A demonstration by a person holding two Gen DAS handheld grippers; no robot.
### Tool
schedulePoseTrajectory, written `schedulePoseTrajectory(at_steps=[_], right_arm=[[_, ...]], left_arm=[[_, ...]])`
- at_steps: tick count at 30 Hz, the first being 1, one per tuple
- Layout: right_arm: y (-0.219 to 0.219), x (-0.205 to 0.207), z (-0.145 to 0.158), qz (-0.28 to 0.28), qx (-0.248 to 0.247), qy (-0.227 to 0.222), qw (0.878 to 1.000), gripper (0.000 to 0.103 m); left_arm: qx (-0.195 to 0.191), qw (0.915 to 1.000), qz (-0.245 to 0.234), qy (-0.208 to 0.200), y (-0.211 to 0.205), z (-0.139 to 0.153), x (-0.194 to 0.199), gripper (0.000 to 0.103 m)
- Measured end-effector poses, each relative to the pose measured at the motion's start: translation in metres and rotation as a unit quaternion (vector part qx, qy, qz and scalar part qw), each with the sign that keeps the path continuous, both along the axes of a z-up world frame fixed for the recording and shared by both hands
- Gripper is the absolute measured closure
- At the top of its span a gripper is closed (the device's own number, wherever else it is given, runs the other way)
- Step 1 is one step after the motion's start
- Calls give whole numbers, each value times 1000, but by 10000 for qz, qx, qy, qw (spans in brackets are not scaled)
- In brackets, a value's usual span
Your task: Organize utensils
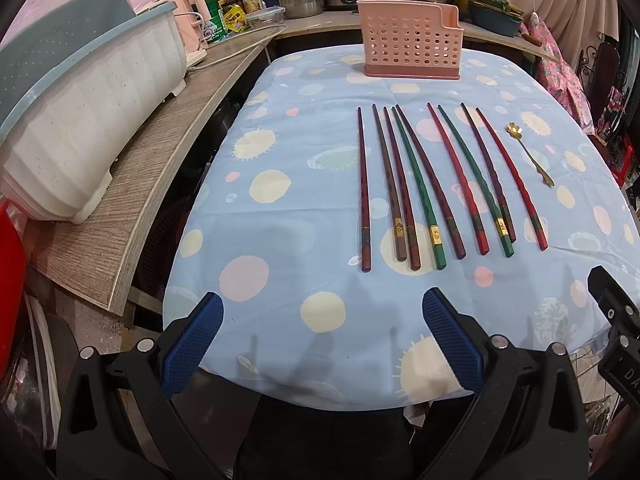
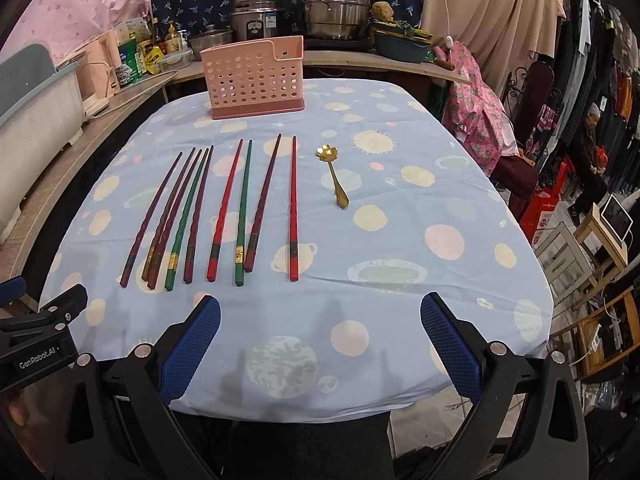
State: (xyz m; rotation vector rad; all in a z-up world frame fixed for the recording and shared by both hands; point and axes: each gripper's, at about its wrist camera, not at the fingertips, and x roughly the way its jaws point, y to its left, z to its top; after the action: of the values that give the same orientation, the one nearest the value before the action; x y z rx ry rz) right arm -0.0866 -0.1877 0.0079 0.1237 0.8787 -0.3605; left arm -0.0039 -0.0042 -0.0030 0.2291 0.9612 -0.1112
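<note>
Several red, green and dark purple chopsticks [image 1: 424,188] [image 2: 224,212] lie side by side in a row on the blue spotted tablecloth [image 1: 280,240] [image 2: 400,248]. A small gold spoon [image 1: 530,154] [image 2: 333,176] with a flower-shaped bowl lies just right of them. A pink perforated utensil holder [image 1: 410,40] [image 2: 254,78] stands upright at the table's far end. My left gripper [image 1: 322,312] hovers open at the near edge, short of the chopstick ends. My right gripper [image 2: 320,314] is open too, near the edge, below the rightmost chopsticks. Neither holds anything.
A white dish rack [image 1: 80,116] sits on the wooden counter [image 1: 132,208] at the left. Pots, a rice cooker [image 2: 256,20] and bottles crowd the back shelf. Chairs and a seated person [image 2: 590,160] are off to the right of the table.
</note>
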Motion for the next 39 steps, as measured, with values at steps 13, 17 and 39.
schedulePoseTrajectory(at_steps=[13,17,39], right_arm=[[-1,0,0,-3,2,-1,10000,7],[0,1,-1,6,13,9,10000,7],[0,1,-1,13,18,19,10000,7]], left_arm=[[-6,10000,-2,4,0,0,0,8],[-9,10000,-4,10,-1,0,0,8],[-37,10000,-40,27,-7,0,1,8]])
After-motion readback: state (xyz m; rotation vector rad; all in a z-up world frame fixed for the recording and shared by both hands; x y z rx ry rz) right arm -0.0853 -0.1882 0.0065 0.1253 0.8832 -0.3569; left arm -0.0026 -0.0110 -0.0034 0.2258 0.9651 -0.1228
